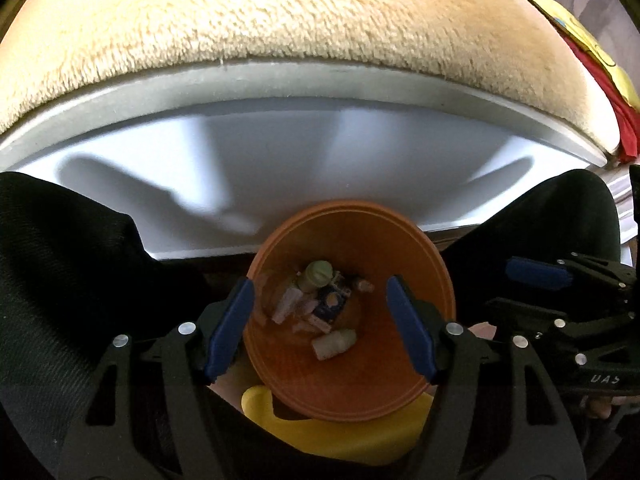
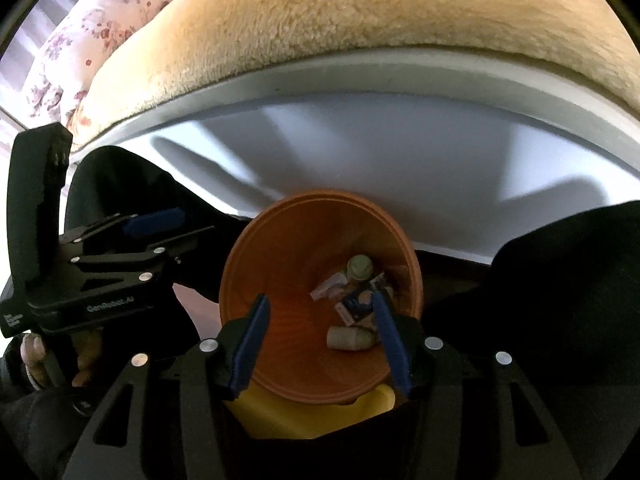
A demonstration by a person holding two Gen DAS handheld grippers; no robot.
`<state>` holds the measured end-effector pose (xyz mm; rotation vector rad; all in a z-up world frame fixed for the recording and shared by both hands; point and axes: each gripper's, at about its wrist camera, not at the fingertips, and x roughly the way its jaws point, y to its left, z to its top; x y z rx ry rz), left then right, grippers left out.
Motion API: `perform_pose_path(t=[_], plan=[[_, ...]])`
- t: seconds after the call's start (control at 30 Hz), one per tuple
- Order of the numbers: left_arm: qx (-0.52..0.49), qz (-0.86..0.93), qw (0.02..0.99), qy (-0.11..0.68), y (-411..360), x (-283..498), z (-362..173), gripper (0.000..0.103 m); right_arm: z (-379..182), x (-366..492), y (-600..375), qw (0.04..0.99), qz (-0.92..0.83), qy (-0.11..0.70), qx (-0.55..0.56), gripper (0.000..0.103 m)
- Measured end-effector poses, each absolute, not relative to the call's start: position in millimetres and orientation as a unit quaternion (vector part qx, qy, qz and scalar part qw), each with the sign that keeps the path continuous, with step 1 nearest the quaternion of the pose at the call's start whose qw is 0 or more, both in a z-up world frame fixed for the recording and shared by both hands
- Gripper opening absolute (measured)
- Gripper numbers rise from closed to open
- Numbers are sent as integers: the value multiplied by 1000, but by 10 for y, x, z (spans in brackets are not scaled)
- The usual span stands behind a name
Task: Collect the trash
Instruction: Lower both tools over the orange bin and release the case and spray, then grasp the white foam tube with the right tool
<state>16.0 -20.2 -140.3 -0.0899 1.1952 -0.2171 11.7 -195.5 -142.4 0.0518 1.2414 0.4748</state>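
We see both tools over the orange bin (image 1: 352, 380), which sits below the bed's white side panel (image 1: 280, 152) w/ the beige blanket (image 1: 280, 20) above it. The left hand-held gripper (image 1: 320, 324) is released, pads apart w/ nothing between them, and the right hand-held gripper (image 2: 320, 340) is likewise released and grasps nothing. The trash (image 1: 316, 300), i.e. scraps, a small bottle and a wrapper, lies in the bin's bottom, and a yellow thing (image 1: 320, 436) is just beside the bin's near rim.

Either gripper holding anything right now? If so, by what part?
Nothing held. Left gripper and right gripper both stand open above the orange bin, pads clear of its rim.
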Motion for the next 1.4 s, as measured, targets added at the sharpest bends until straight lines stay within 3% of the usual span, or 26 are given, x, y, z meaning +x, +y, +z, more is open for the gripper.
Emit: perform_pose_path(t=[0.27, 0.37, 0.67, 1.2, 1.33, 1.4], plan=[[-32, -130, 848, 513, -195, 15, -1019, 67, -868, -39, -2109, 809, 246, 532, 39, 54], [-12, -144, 877, 458, -202, -73, -642, 74, -429, 36, -2226, 828, 255, 497, 42, 65], [-27, -142, 920, 365, -139, 184, 45, 81, 398, 1159, -2667, 861, 199, 455, 108, 66], [-85, -84, 931, 345, 155, 954, -295, 85, -102, 3227, -2583, 802, 83, 536, 252, 67], [-49, -75, 936, 341, 61, 915, -307, 86, -298, 3459, -2403, 780, 65, 569, 250, 51], [-41, -71, 937, 341, 33, 905, -319, 86, -384, 3509, -2343, 780, 55, 572, 250, 51]])
